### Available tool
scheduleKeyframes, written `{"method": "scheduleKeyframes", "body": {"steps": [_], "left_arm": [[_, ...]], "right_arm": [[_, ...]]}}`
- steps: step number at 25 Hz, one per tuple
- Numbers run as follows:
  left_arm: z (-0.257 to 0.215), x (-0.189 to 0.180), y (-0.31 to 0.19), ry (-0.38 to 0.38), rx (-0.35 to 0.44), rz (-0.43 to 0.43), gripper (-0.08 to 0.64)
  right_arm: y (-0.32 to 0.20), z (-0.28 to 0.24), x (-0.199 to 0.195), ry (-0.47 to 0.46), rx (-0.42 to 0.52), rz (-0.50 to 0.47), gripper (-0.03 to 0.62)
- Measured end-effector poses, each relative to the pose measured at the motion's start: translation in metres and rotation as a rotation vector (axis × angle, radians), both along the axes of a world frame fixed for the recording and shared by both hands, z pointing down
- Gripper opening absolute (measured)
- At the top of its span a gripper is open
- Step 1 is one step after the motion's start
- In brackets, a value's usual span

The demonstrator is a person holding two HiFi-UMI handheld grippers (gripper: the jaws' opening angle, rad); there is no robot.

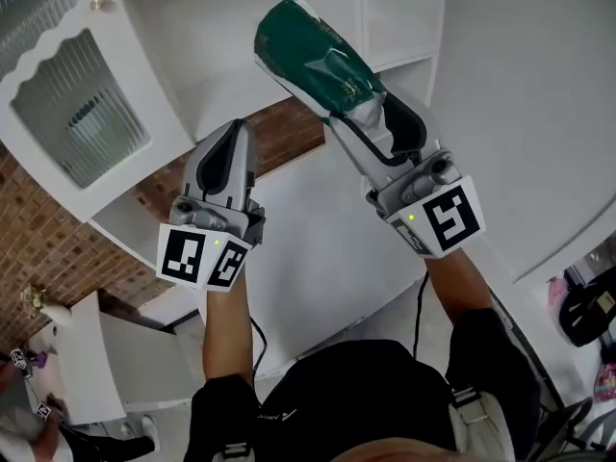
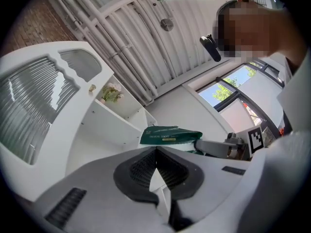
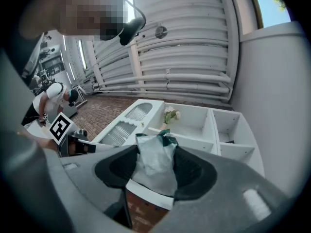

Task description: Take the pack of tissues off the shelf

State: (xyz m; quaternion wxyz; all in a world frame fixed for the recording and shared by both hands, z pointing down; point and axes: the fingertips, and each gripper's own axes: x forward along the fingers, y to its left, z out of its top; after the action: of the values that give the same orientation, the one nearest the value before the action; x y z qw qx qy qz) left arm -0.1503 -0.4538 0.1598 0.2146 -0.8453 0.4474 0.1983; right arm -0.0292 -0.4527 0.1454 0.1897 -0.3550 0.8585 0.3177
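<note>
The white shelf [image 1: 231, 56] fills the head view from 9 to 3 o'clock, with a ribbed glass door [image 1: 77, 114] at 10 o'clock.

The pack [image 1: 318, 61] sits at 12 to 1 o'clock, in the air in front of the shelf and, as far as I can judge, clear of its boards. It is a dark green film wrapper with pale print, and the end nearest the person is whitish. In the right gripper view that pale end [image 3: 155, 161] bulges and creases between the pads.

It looks light and soft, so it should give under pressure. The film is probably slick, so a firm pinch across the flat faces near one end, as here, suits it best. A loose hold could let it slide out.

The right gripper [image 1: 364, 114] has its jaws part-closed on the pack's end. The left gripper [image 1: 236, 131], at 8 o'clock, has its jaws together with nothing between them.
</note>
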Motion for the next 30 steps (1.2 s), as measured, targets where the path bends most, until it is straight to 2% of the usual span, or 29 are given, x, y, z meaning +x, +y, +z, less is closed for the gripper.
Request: {"method": "scheduleKeyframes", "body": {"steps": [6, 11, 30], "left_arm": [[0.031, -0.002, 0.003, 0.016, -0.046, -0.008, -0.002], [0.044, -0.001, 0.005, 0.001, -0.057, -0.017, -0.002], [0.045, -0.002, 0.001, 0.012, -0.076, -0.043, -0.002]], "right_arm": [[-0.009, 0.040, 0.003, -0.020, -0.079, -0.031, 0.230], [-0.009, 0.061, -0.004, -0.001, -0.086, -0.044, 0.225], [-0.010, 0.065, -0.002, 0.007, -0.097, -0.071, 0.224]]}}
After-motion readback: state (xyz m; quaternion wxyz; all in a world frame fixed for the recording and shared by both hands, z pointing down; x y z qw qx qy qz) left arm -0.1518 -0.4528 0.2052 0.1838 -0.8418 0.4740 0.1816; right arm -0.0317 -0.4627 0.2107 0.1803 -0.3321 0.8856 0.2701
